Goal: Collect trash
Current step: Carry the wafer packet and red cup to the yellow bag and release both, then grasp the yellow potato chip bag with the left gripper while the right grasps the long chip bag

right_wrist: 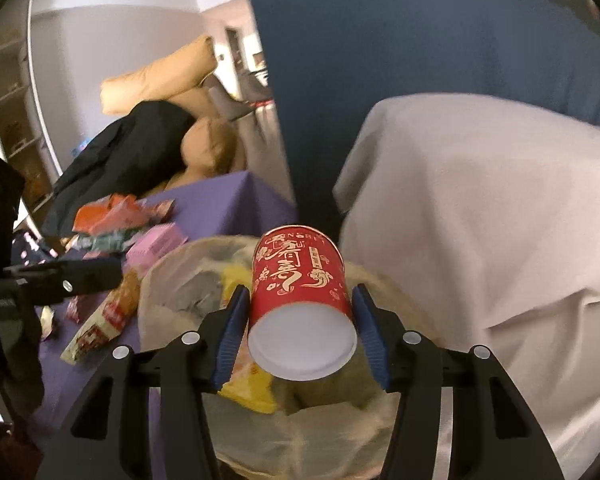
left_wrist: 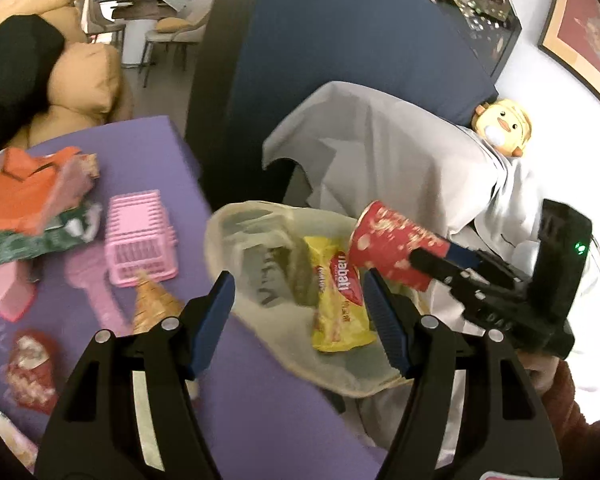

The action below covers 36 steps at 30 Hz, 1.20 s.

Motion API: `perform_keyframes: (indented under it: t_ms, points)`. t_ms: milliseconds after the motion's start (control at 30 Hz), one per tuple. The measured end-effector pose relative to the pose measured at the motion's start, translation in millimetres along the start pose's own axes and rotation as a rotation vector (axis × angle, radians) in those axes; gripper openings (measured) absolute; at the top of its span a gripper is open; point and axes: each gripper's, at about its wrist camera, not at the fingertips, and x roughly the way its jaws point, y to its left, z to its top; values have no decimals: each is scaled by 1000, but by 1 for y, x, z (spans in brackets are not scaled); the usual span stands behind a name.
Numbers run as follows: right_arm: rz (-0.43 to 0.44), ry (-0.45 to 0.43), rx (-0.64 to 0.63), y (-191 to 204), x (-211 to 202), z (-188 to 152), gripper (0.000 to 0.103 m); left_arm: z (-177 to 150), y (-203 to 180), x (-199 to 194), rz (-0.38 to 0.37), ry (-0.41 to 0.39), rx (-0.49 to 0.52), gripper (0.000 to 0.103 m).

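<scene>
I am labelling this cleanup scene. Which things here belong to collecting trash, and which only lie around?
Job:
red paper cup between the right gripper jaws
plastic bag
yellow snack packet
orange wrapper

Lying about:
pink basket
duck toy
grey cloth

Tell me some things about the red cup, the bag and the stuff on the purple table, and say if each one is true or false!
1. The right gripper has the red cup between its fingers. True.
2. The red cup is over the floor, far from the bag. False: it hangs just above the open plastic bag.
3. A yellow snack packet is already in the bag. True.
4. The left gripper is holding a wrapper. False: its jaws are open and hold nothing.
5. The purple table has no trash left. False: an orange wrapper and other packets lie there.
6. A pink comb lies on the table. True.
</scene>
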Motion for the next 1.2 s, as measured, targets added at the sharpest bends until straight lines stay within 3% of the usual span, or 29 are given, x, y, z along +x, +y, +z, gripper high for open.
perform_keyframes:
  t_ms: [100, 267, 500, 667, 867, 1000, 1200]
  points:
    - [28, 45, -40, 18, 17, -6, 50, -7, 11, -12, 26, -8, -9, 63]
    - [8, 209, -49, 20, 67, -24, 49, -17, 33, -31, 82, -21, -29, 63]
    - [-50, 318, -43, 15, 94, -46, 49, -36, 70, -54, 231, -39, -58, 63]
    - [-85, 326, -55, 21, 92, -49, 49, -49, 94, -58, 267, -26, -118, 63]
    - [-123, 350, -10, 16, 82, -43, 51, -56, 105, -69, 255, -38, -131, 63]
    - [-153, 298, 35, 14, 69, -31, 51, -60, 112, -78, 245, -50, -145, 63]
    - [-173, 200, 67, 14, 39, -15, 61, -71, 133, -100, 261, -72, -185, 63]
